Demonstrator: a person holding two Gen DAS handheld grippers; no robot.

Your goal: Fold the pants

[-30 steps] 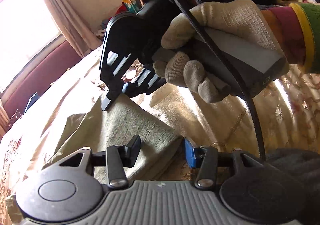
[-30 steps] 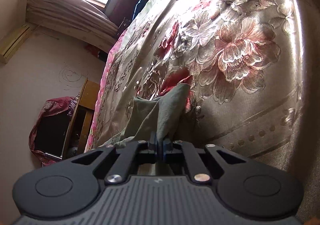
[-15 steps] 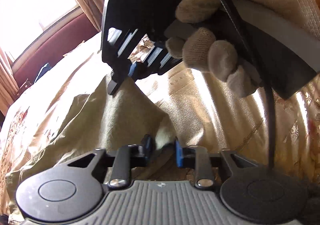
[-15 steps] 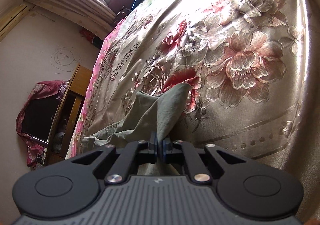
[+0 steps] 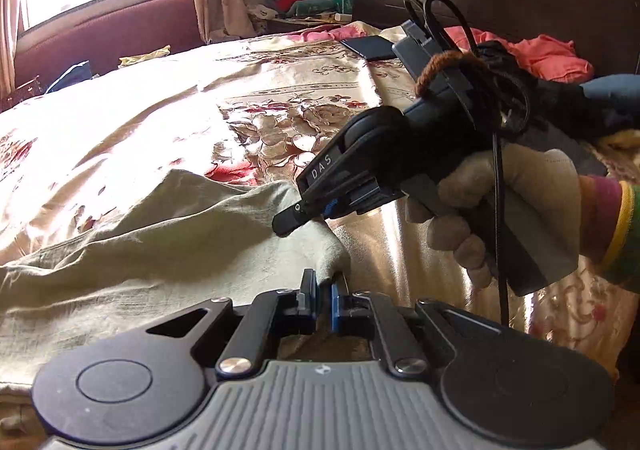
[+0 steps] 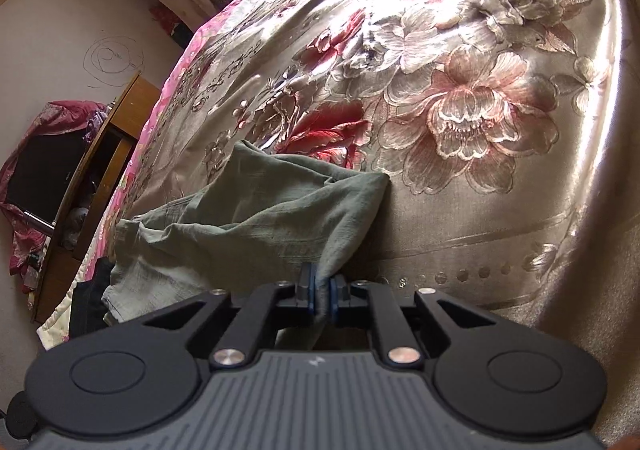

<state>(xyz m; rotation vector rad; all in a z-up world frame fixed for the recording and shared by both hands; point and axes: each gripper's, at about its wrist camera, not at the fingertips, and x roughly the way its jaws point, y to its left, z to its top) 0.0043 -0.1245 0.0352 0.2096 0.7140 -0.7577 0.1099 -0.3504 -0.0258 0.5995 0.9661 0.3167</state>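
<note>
The soft, wrinkled grey-green cloth pants (image 5: pixel 160 250) lie on the bed, on top of a shiny cream bedspread with big red and pink flowers (image 6: pixel 460 110). Most of the pants are spread out to the left of the fingers and a bit ahead of them. One edge is lifted up off the bed, because both tools have hold of it.

The left gripper (image 5: pixel 324 302) has just closed its fingers. They are pressed nearly together now, and a corner of the pants is pinched between them. The cloth rises from the bed right up into them.

The right gripper (image 6: pixel 320 292) is held in a hand in a light knit glove (image 5: pixel 500 206). Its fingers are close together too, with a bunched fold of the pants squeezed between them. They have just let out a tiny bit, but the cloth is in the pinch and hangs down below them. In the left wrist view this gripper sits just ahead of the left fingers and a bit higher, with its tips on the same raised edge of the pants.

I think the two tools hold the same end, side by side, so that the edge stays straight when it is carried over. That looks like the start of a fold. The rest of the pants looks lumpy, so the fold may come out crooked unless the cloth is pulled flat first.
</note>
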